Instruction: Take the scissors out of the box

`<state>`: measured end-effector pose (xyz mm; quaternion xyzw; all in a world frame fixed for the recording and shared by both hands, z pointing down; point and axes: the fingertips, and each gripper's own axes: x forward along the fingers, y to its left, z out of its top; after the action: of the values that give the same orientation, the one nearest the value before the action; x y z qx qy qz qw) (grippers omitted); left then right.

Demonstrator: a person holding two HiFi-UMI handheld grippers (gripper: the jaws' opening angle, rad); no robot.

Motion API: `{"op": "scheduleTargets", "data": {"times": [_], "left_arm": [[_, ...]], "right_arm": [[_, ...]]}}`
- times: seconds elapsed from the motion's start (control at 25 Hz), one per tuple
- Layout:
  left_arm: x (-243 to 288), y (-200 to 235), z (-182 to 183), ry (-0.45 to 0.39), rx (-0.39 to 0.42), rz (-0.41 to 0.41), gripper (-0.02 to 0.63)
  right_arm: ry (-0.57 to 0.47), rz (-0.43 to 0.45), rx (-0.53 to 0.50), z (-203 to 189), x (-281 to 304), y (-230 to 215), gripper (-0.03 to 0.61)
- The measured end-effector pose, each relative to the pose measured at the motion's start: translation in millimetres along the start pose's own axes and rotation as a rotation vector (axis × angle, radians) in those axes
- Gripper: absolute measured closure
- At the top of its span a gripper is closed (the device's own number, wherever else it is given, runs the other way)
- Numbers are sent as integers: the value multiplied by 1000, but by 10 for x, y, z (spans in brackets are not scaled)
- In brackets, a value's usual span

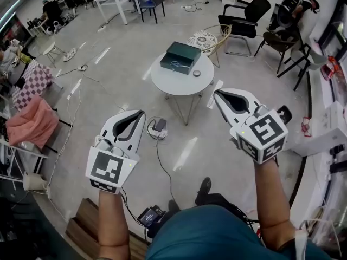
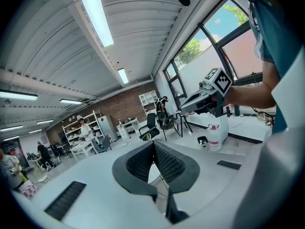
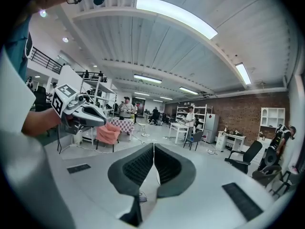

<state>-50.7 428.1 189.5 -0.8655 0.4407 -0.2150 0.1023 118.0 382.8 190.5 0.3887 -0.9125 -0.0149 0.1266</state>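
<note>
A dark green flat box (image 1: 180,57) lies on a small round white table (image 1: 176,83) a few steps ahead on the floor. A small pale item at the box's front edge (image 1: 174,65) is too small to identify, and I cannot make out any scissors. Both grippers are held in the air, well short of the table. My left gripper (image 1: 141,113) has its jaws shut with nothing between them, the pads (image 2: 143,162) meeting. My right gripper (image 1: 217,94) is likewise shut and empty, pads (image 3: 167,164) together. Each gripper view looks across the room and shows the other gripper (image 2: 205,98) (image 3: 78,109), not the box.
A small round grey object (image 1: 196,73) sits on the table beside the box. A wicker chair (image 1: 210,39) and a black chair (image 1: 245,18) stand behind it. Cables and a power adapter (image 1: 159,125) lie on the floor before the table. A pink cloth (image 1: 32,121) drapes furniture at left.
</note>
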Motion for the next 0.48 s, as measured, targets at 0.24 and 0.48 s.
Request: {"op": "scheduleTargets", "data": {"times": [0.24,0.48], "left_arm": [[489,-43,245,20,10,34,595],[1063,-234,546,20,45,23,595]], "right_arm": [[-15,32,10,-90,17,-549,540],[-35,17,34,-279,-138,-1149,540]]}}
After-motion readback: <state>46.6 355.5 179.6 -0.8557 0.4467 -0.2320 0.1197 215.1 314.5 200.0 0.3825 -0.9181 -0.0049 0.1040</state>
